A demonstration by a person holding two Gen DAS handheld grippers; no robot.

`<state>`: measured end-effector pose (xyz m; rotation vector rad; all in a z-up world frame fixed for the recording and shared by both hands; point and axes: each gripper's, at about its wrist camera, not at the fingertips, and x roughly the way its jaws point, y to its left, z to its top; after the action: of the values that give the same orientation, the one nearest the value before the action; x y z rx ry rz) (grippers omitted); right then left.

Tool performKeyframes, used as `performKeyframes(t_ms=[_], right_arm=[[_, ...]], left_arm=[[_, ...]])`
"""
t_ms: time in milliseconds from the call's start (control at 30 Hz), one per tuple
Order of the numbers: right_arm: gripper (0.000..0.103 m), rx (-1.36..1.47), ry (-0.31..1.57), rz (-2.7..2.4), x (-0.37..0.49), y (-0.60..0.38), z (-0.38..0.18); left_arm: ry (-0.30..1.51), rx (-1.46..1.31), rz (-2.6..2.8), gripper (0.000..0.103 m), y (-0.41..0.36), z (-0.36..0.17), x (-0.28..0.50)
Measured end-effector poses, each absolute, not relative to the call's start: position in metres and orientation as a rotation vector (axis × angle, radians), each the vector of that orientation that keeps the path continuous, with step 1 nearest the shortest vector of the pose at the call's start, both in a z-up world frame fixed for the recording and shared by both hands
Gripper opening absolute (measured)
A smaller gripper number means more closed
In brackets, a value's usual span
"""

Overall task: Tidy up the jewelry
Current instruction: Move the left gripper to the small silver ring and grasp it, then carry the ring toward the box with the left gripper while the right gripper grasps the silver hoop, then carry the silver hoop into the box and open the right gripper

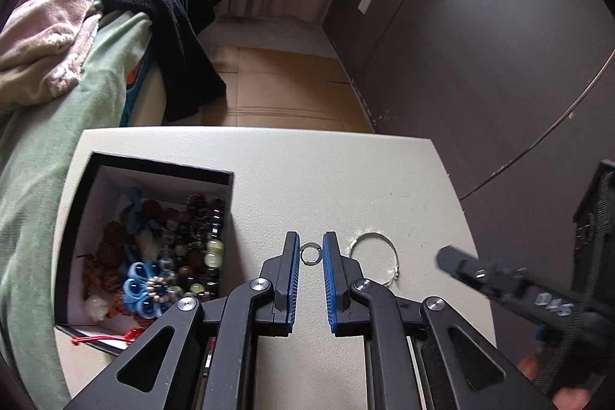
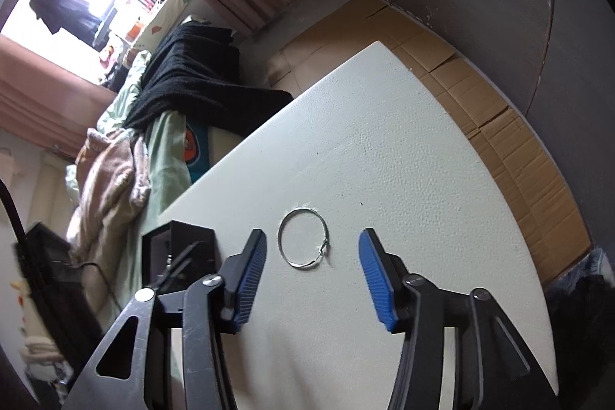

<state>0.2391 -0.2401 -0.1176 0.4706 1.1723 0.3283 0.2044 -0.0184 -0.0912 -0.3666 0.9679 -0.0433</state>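
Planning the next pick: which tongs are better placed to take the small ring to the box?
Left. The left tongs already straddle the small ring, with the jewelry box just beside them. The right tongs sit open around the hoop earring.

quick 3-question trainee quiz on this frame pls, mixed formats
1. True or false: the small ring lies between the fingers of the left gripper.
2. Multiple choice: the large hoop sits on A) the white table, B) the bed, C) inside the black box.
3. Short answer: which gripper is spread wider, and what lies ahead of it?

Key
1. True; the fingers flank the ring with small gaps showing, so they are not yet closed on it.
2. A.
3. The right gripper; the hoop lies on the table ahead of it, centred between the open fingers.
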Motion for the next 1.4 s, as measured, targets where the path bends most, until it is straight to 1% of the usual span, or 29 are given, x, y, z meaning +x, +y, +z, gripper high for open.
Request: performKeyframes(t_ms=[33, 167, 333, 400, 467, 533, 633, 667, 700, 800, 900, 1000, 1133, 1200, 1267, 1333, 1400], right_arm=[[0.037, 0.457, 1.178, 0.330, 0.240, -0.236, -0.120], [0.028, 0.404, 1.206, 0.322, 0.241, -0.221, -0.129], [0.026, 0.294, 1.220, 0.256, 0.239, -0.205, -0.137], [0.024, 0.280, 1.226, 0.255, 0.240, -0.200, -0.139], [0.019, 0.251, 1.230, 0.239, 0.241, -0.194, -0.142], [0.017, 0.214, 1.236, 0.209, 0.242, -0.190, -0.147], [0.010, 0.140, 1.219, 0.170, 0.241, -0.182, -0.145], [0.006, 0.109, 1.215, 0.157, 0.240, -0.179, -0.144], [0.005, 0.086, 1.210, 0.145, 0.239, -0.177, -0.144], [0.004, 0.081, 1.199, 0.131, 0.236, -0.180, -0.142], [0.003, 0.169, 1.197, 0.180, 0.234, -0.189, -0.138], [0.003, 0.273, 1.173, 0.276, 0.228, -0.195, -0.124], [0.003, 0.326, 1.124, 0.362, 0.219, -0.193, -0.105], [0.003, 0.348, 1.106, 0.410, 0.212, -0.190, -0.098], [0.003, 0.359, 1.093, 0.445, 0.209, -0.185, -0.094], [0.003, 0.370, 1.073, 0.491, 0.206, -0.180, -0.086], [0.003, 0.377, 1.053, 0.529, 0.203, -0.174, -0.080]], left_arm=[[0.960, -0.374, -0.042, 0.012, -0.014, -0.088, 0.203], [0.938, -0.403, -0.040, 0.012, 0.003, -0.080, 0.195], [0.915, -0.430, -0.032, 0.012, 0.026, -0.072, 0.188], [0.908, -0.438, -0.029, 0.012, 0.033, -0.068, 0.185], [0.899, -0.447, -0.026, 0.012, 0.040, -0.065, 0.181], [0.888, -0.453, -0.021, 0.012, 0.046, -0.061, 0.175], [0.872, -0.464, -0.008, 0.012, 0.058, -0.056, 0.169], [0.868, -0.470, -0.002, 0.012, 0.062, -0.055, 0.168], [0.867, -0.475, 0.003, 0.012, 0.066, -0.055, 0.166], [0.867, -0.488, 0.016, 0.012, 0.076, -0.056, 0.163], [0.868, -0.498, 0.021, 0.012, 0.085, -0.057, 0.159], [0.873, -0.520, 0.031, 0.012, 0.093, -0.060, 0.158], [0.881, -0.552, 0.035, 0.014, 0.100, -0.062, 0.159], [0.894, -0.579, 0.048, 0.022, 0.105, -0.064, 0.161], [0.886, -0.599, 0.047, 0.055, 0.109, -0.063, 0.161], [0.847, -0.603, 0.060, 0.067, 0.112, -0.058, 0.157], [0.824, -0.594, 0.070, 0.068, 0.115, -0.053, 0.154]])
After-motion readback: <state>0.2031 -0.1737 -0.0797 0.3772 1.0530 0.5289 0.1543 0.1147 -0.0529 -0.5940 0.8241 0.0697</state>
